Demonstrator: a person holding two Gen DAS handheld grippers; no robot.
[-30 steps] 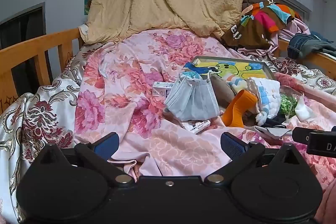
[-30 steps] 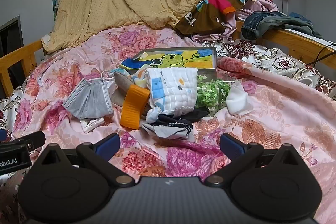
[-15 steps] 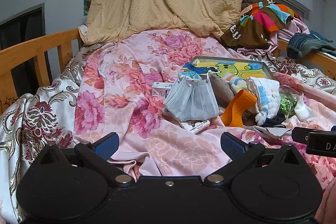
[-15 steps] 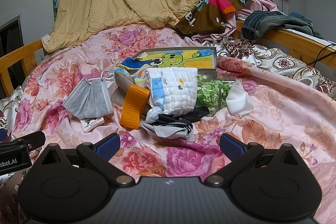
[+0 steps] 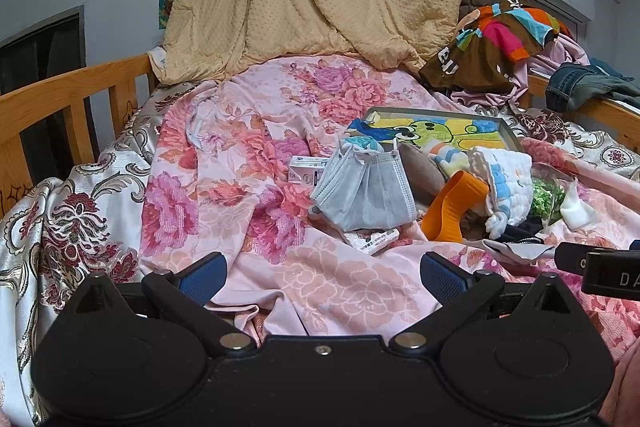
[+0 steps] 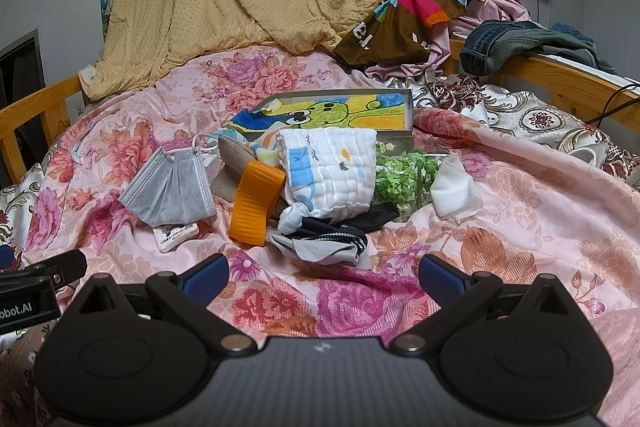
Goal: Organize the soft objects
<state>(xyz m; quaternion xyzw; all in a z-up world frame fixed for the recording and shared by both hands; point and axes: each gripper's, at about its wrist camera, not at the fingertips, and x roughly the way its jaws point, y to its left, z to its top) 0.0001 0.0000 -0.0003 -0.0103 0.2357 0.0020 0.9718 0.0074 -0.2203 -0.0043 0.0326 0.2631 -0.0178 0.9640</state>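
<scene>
Floral bedspread (image 6: 500, 227) carries clutter; both tools, left tool (image 5: 323, 277) and right tool (image 6: 323, 278), gape empty: pinch the grey masks (image 6: 170, 189) mid-fold.

Grey masks (image 6: 172, 189), white cloth (image 6: 332, 167), socks (image 6: 324, 243) heaped on quilt.

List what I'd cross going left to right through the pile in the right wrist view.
Grey pleated face masks → orange ribbed silicone piece → white quilted cloth with blue and orange prints → green leafy plastic sprigs → small white folded cloth.
</scene>
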